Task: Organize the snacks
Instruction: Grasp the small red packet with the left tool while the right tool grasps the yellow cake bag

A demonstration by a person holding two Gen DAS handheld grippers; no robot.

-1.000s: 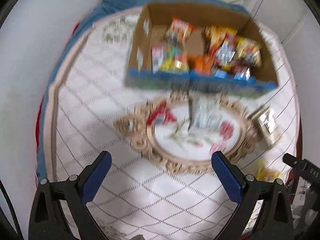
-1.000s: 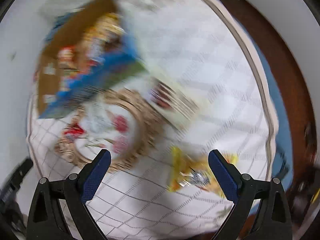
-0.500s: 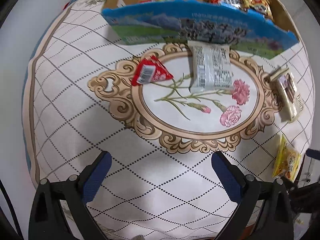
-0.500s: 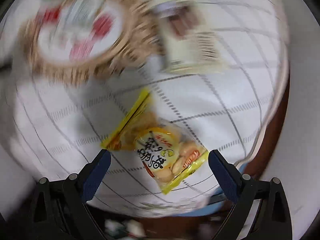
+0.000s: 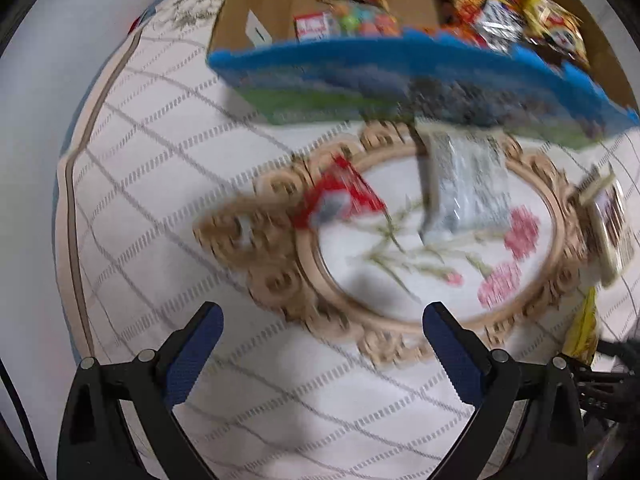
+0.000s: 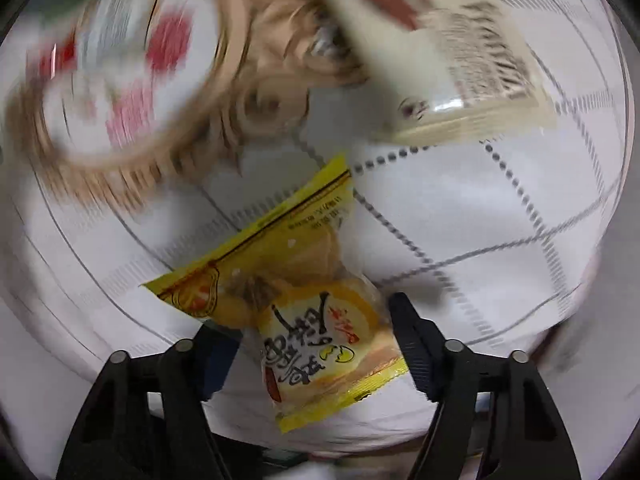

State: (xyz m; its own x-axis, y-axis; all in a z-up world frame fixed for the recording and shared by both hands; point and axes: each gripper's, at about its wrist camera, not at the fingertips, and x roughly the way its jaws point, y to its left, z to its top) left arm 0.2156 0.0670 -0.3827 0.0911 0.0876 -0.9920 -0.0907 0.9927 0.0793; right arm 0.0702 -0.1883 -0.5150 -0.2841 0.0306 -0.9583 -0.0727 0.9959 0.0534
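Right gripper (image 6: 316,336): jaws open, straddling the yellow snack packet (image 6: 304,320) lying on the counter (image 6: 460,216). Left gripper (image 5: 320,332): jaws open, empty, above the counter, well short of the box (image 5: 400,76).

From my left wrist view, motion blur smeared the cardboard box (image 5: 256,12), whose far wall ran off the top edge, and the red packet (image 5: 340,200) and grey packet (image 5: 466,192), so I couldn't read either. On the right, the beige snack box (image 6: 460,72) was blurred and cut off above, and I couldn't tell whether the right gripper (image 6: 316,344) touched the yellow biscuit packet (image 6: 304,300).
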